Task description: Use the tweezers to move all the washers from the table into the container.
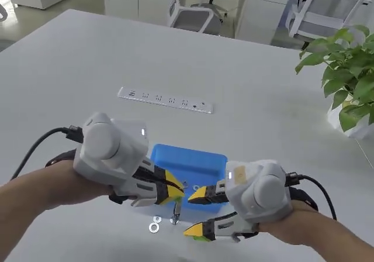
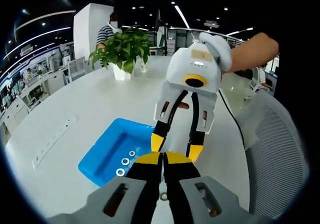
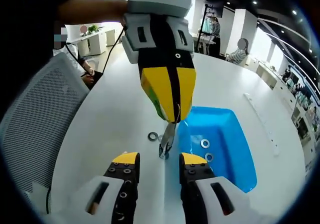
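Now the left gripper's (image 1: 175,190) jaws clamp tweezers (image 3: 166,141) tip-down beside a worktop (image 1: 175,57) washer (image 3: 153,136) near the container (image 3: 226,128), seemingly for pickup; right gripper's (image 3: 159,159) jaws stand apart

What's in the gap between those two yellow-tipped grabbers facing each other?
In the right gripper view, tweezers held by the shut left gripper point down at the table there; a washer lies beside their tip.
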